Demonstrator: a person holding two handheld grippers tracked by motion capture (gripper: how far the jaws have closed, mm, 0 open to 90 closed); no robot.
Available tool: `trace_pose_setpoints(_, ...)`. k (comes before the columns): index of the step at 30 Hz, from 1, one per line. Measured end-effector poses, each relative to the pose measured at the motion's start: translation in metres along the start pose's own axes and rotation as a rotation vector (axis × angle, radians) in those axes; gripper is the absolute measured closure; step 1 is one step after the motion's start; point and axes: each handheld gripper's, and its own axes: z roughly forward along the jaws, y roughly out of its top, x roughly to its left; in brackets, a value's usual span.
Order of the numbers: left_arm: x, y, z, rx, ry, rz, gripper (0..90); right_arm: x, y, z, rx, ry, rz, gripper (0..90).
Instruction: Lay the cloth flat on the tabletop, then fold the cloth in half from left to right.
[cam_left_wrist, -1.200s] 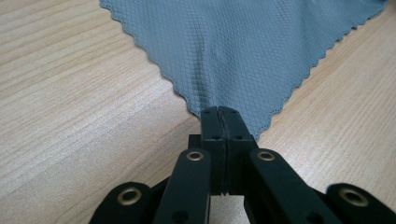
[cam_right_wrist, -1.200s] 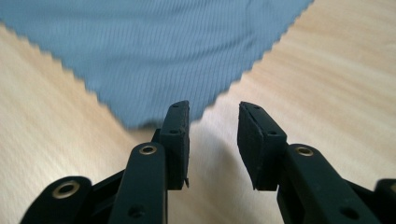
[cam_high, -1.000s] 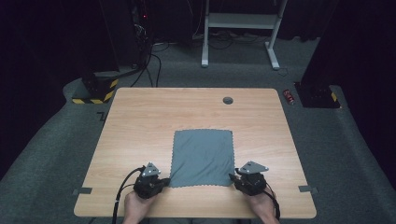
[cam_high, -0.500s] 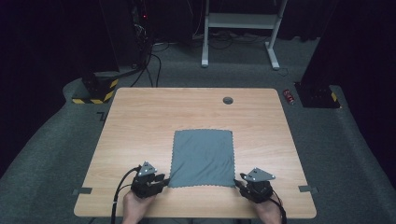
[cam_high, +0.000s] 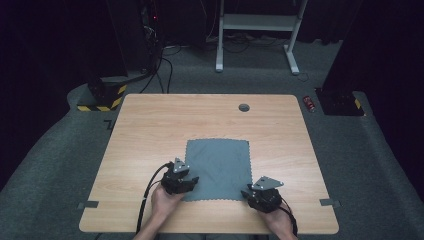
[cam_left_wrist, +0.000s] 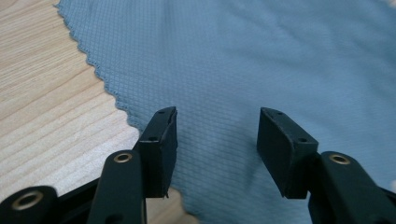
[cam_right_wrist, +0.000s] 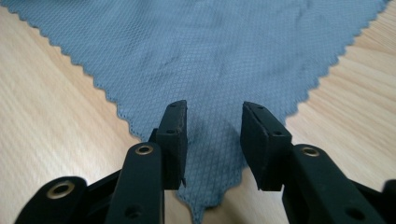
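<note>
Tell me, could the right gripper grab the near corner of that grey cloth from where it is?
Probably yes. The right gripper stands open with the grey cloth corner lying flat between its jaws on the wooden table; nothing blocks it.

A light wooden bench (cam_high: 150, 130) is seen on a grey carpeted floor (cam_high: 60, 165). A grey cloth (cam_high: 220, 167) with a scalloped edge is laid flat on the near half of the bench, close to its near edge. A small round hole (cam_high: 244, 107) is found near the far edge.
</note>
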Motion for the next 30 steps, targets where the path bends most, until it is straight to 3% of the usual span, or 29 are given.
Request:
trace_pose_setpoints(5, 0.000, -0.004, 0.000, -0.026, -0.005, -0.005, 47.3, -0.002, -0.004, -0.005, 0.002, 0.003, 0.008, 59.8)
trace_pose_setpoints(9, -0.005, -0.010, 0.001, -0.068, 0.020, 0.040, 44.9, -0.002, -0.002, -0.004, 0.013, -0.002, 0.022, 57.8)
trace_pose_setpoints(11, -0.006, -0.011, 0.001, -0.069, 0.021, 0.030, 44.8, 0.000, 0.001, -0.005, -0.038, -0.045, 0.025, 58.0)
trace_pose_setpoints(13, -0.006, -0.010, 0.001, -0.066, 0.026, 0.034, 44.5, 0.004, 0.010, -0.005, -0.109, -0.038, 0.064, 56.0)
trace_pose_setpoints(15, -0.005, -0.010, 0.001, -0.065, 0.026, 0.035, 44.0, 0.012, 0.024, 0.003, -0.148, -0.013, 0.064, 54.3)
trace_pose_setpoints(18, -0.005, -0.010, 0.001, -0.061, 0.033, 0.031, 41.9, 0.028, 0.039, 0.026, -0.118, 0.006, 0.025, 53.0)
trace_pose_setpoints(21, -0.005, -0.010, 0.001, -0.060, 0.032, 0.033, 40.8, 0.041, 0.043, 0.047, -0.056, -0.018, -0.024, 53.6)
trace_pose_setpoints(24, -0.005, -0.010, 0.001, -0.060, 0.030, 0.031, 40.3, 0.043, 0.043, 0.048, -0.044, -0.023, -0.029, 53.2)
trace_pose_setpoints(27, -0.005, -0.010, 0.001, -0.060, 0.030, 0.031, 40.3, 0.036, 0.041, 0.047, -0.029, 0.022, 0.016, 50.5)
trace_pose_setpoints(30, -0.005, -0.010, 0.001, -0.061, 0.028, 0.033, 40.0, 0.036, 0.041, 0.047, -0.028, 0.017, -0.003, 49.0)
